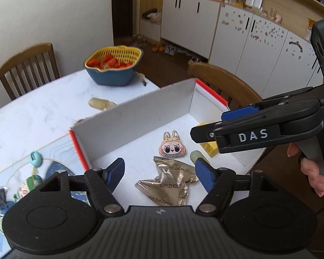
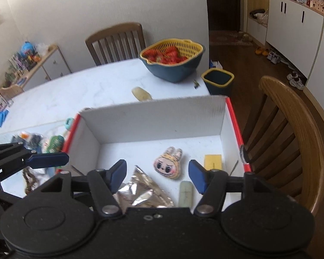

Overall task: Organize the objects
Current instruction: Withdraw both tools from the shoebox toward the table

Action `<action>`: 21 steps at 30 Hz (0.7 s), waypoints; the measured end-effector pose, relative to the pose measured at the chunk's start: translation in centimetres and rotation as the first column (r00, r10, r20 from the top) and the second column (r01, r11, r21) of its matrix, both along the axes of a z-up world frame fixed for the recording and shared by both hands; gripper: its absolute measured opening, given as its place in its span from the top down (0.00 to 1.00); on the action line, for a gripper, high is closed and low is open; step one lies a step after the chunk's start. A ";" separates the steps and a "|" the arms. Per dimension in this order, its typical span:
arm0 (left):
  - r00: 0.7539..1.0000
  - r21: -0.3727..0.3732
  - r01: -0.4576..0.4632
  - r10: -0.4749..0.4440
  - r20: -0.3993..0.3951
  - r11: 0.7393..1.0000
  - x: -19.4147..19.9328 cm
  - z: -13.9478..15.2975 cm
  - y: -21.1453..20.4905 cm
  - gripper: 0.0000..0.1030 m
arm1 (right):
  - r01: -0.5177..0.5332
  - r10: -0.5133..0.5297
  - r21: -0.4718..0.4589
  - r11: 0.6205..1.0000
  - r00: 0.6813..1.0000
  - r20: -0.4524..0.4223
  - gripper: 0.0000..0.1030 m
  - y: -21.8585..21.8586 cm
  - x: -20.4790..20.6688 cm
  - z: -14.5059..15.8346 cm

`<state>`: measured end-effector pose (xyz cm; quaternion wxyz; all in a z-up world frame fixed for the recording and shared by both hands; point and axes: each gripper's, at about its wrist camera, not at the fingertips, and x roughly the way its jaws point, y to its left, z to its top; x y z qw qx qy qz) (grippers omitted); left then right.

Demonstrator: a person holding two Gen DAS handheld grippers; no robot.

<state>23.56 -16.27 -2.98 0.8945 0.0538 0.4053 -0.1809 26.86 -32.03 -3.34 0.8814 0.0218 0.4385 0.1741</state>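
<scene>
A: While both tools hung over the box (image 2: 153, 120), what was in it?
B: A rabbit charm (image 2: 169, 163), two foil packets (image 1: 168, 181), a yellow carton (image 2: 213, 161), a pale tube (image 2: 185, 193). Left tool (image 1: 159, 173) spread, empty; right tool (image 2: 157, 176) the same.
A: And left out?
B: Small toys (image 1: 35, 158) beside the box, one pale piece (image 2: 141, 93) farther off on the surface (image 2: 86, 88). Roughly half done, I judged.

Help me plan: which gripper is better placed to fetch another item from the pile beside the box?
Probably the left gripper: it hangs open and empty nearest the pile, while the right gripper is over the box's far side.
</scene>
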 end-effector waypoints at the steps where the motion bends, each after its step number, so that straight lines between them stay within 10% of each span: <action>1: 1.000 -0.003 0.000 0.000 0.009 1.000 -0.3 0.3 0.4 0.30 | 0.002 -0.002 0.007 1.000 1.000 0.009 0.39 0.2 -0.4 0.3; 21: 0.994 -0.086 -0.016 0.026 0.107 0.996 -5.1 3.5 10.9 0.20 | 0.027 -0.035 0.059 0.998 0.990 0.133 0.13 7.7 -6.2 4.0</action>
